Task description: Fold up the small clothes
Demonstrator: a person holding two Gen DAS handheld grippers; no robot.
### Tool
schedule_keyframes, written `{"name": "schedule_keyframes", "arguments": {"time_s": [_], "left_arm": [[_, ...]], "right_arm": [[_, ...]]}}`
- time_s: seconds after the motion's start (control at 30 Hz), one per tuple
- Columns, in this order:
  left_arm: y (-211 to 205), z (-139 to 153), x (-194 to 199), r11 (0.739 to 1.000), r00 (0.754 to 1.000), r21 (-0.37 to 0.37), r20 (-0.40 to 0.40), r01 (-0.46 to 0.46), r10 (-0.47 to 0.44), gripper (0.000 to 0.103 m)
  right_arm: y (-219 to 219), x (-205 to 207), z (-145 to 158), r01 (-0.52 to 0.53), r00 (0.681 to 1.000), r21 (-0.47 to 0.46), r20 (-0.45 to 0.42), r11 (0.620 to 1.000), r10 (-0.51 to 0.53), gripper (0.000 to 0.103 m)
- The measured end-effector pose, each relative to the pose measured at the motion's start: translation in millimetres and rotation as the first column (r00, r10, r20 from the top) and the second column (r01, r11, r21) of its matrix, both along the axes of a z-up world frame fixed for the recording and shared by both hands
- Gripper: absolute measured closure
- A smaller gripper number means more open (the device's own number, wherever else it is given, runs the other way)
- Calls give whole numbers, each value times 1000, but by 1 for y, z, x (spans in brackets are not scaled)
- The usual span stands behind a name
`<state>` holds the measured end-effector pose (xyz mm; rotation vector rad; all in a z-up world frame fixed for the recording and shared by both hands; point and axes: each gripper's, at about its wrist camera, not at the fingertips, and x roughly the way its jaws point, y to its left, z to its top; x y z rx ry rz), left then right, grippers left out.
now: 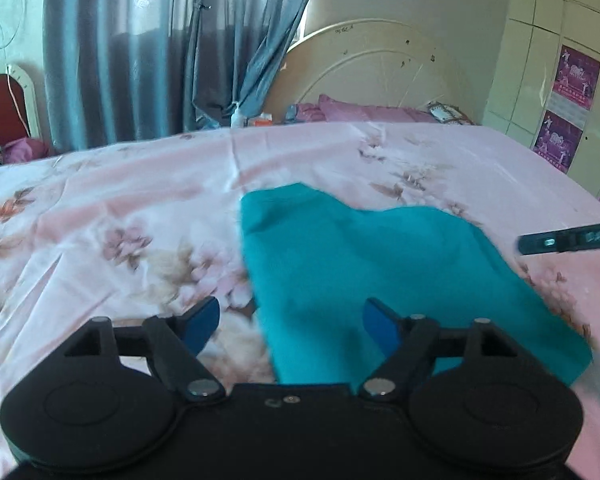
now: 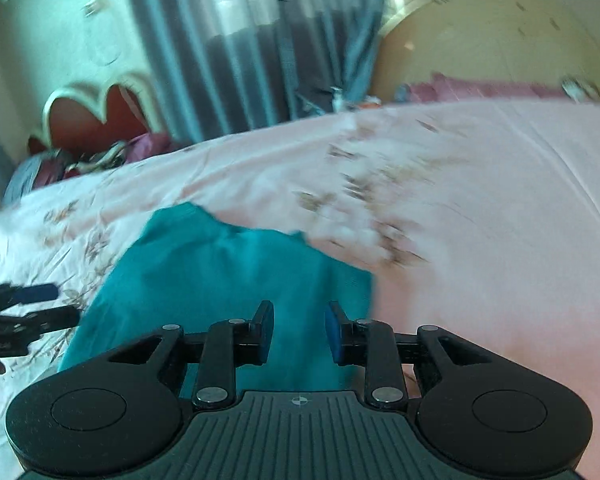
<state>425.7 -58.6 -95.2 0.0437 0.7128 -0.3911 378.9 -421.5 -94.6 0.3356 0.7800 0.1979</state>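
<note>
Teal cloth [image 1: 340, 256], mid frame on bed [image 1: 140, 184], looks soft & floppy; grab corners. Left claw [image 1: 291, 322] & right claw [image 2: 300, 334] both open, empty.

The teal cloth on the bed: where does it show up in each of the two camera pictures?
Left wrist view: the teal cloth lies centre-right on the pink flowered sheet, running down behind the hand-held gripper.
Right wrist view: the cloth lies centre-left, low in the picture.
Shared landmark: the blue-grey curtain hangs behind the bed in both.
</note>
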Motion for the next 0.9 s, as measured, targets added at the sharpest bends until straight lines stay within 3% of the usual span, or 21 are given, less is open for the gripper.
{"name": "schedule_keyframes", "arguments": {"time_s": [0.1, 0.2, 0.3, 0.4, 0.67, 0.9], "left_arm": [[15, -5, 5, 997, 997, -70, -83, -15, 9, 28], [28, -14, 15, 983, 983, -178, -185, -43, 10, 29], [35, -26, 27, 961, 961, -266, -275, -76, 0, 32], [34, -36, 33, 950, 948, -298, -319, -96, -5, 33], [16, -36, 36, 960, 947, -268, -320, -81, -10, 39], [4, -35, 40, 968, 951, -239, -308, -69, -8, 42]], "right_arm": [[-35, -8, -15, 49, 997, 143, -71, 988, -39, 74], [-57, -15, -26, 83, 993, 264, -107, 961, -56, 38], [-66, -16, -36, 70, 991, 359, -136, 931, -22, 38], [-64, -10, -46, 43, 985, 401, -172, 915, 30, 38], [-51, 7, -47, -64, 975, 436, -164, 898, 149, 38], [-52, 13, -50, -94, 971, 427, -159, 899, 178, 39]]}}
